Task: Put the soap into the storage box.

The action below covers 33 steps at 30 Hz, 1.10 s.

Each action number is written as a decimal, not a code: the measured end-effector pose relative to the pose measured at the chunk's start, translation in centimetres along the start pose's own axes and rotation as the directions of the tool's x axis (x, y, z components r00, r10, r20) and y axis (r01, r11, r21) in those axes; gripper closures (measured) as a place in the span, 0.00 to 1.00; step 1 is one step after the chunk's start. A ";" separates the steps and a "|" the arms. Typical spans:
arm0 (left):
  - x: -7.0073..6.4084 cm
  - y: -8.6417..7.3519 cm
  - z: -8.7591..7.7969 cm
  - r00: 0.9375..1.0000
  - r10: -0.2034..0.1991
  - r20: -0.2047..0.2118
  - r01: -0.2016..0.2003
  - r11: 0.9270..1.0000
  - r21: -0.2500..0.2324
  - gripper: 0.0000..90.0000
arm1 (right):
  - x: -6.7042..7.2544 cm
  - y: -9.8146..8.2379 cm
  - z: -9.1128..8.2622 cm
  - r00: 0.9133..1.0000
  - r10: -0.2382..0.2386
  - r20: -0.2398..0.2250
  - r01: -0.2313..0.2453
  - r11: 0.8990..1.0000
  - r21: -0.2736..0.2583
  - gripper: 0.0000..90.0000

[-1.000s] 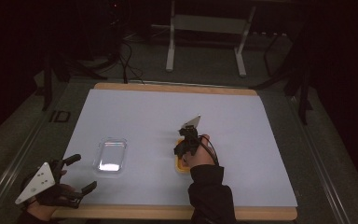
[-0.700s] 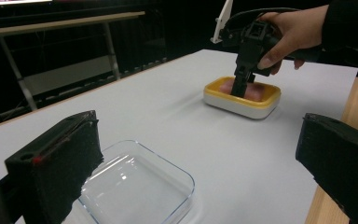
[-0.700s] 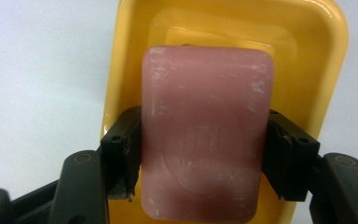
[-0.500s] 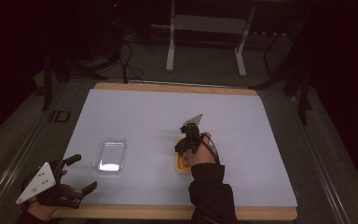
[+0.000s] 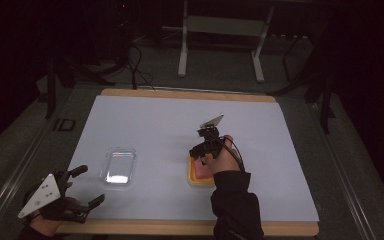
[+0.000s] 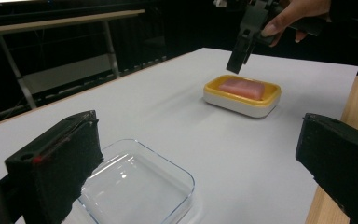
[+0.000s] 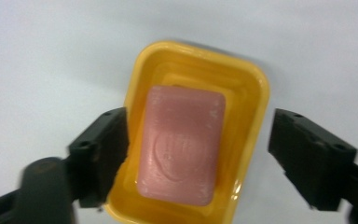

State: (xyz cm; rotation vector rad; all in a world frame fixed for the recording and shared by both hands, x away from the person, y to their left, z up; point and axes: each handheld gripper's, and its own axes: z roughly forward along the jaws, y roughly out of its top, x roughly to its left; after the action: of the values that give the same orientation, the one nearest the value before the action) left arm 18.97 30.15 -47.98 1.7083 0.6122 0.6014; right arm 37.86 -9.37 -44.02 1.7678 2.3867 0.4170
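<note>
Two tools, right tool (image 7: 196,158) above one pink soap (image 7: 181,145) in one yellow dish (image 7: 251,93).

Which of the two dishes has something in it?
The yellow soap dish, holding a pink soap bar; the clear glass dish is empty.

This looks like a lab or test room. It is dark, with a bare white table (image 5: 145,120), black cables on the floor (image 5: 135,62), and a metal stand (image 5: 220,45).
</note>
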 end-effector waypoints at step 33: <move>-0.1 -0.1 0.3 1.000 -0.001 0.003 0.001 1.000 0.013 0.00 | -7.8 -8.7 -2.2 0.978 -0.194 -0.079 0.157 0.930 -0.333 0.15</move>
State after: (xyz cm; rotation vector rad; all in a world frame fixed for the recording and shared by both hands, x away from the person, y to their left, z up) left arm 19.12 29.88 -48.15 1.7208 0.6158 0.5947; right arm 31.64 -19.43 -44.92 1.4082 2.3528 0.8491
